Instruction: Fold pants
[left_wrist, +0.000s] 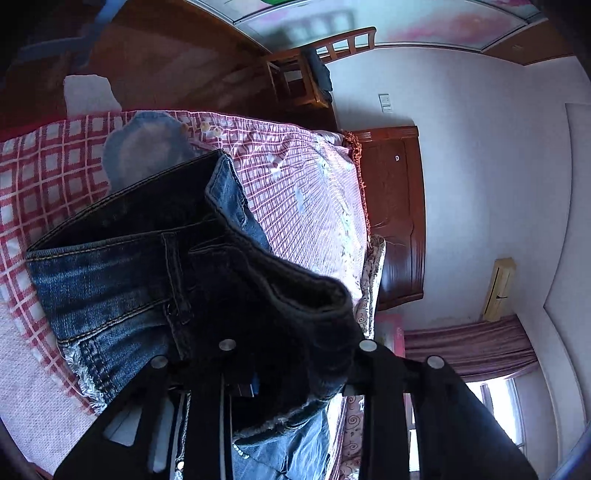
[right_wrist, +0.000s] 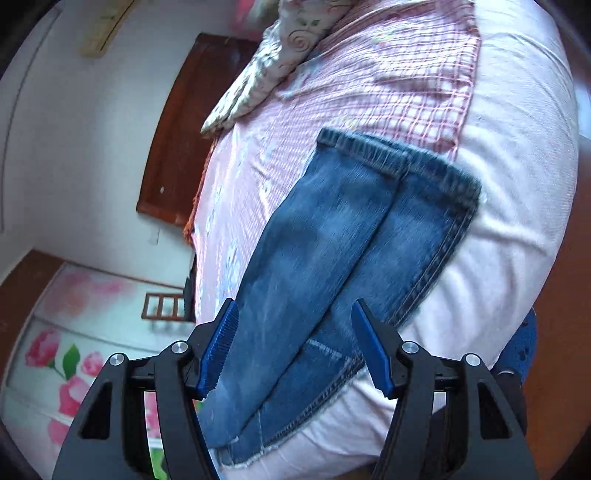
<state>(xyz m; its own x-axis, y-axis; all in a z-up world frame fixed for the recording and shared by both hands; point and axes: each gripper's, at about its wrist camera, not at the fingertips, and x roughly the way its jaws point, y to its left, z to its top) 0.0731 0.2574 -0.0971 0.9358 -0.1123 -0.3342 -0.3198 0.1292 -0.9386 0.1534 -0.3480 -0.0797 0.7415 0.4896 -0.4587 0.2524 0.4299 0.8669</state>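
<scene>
The pants are blue jeans (left_wrist: 122, 280). In the left wrist view their waistband and hip part hang bunched right over my left gripper (left_wrist: 291, 369), whose fingertips are hidden under the dark denim; it looks shut on the waist end. In the right wrist view the two legs of the jeans (right_wrist: 332, 251) lie side by side on the bed, cuffs at the far end. My right gripper (right_wrist: 295, 347) is open, its blue pads (right_wrist: 218, 354) on either side of the legs, holding nothing.
The bed carries a pink and red checked sheet (left_wrist: 295, 184) and a pale pink cover (right_wrist: 517, 184). A patterned pillow (right_wrist: 280, 48) lies near the wooden headboard (left_wrist: 399, 214). A light blue denim piece (left_wrist: 144, 147) lies further back on the bed.
</scene>
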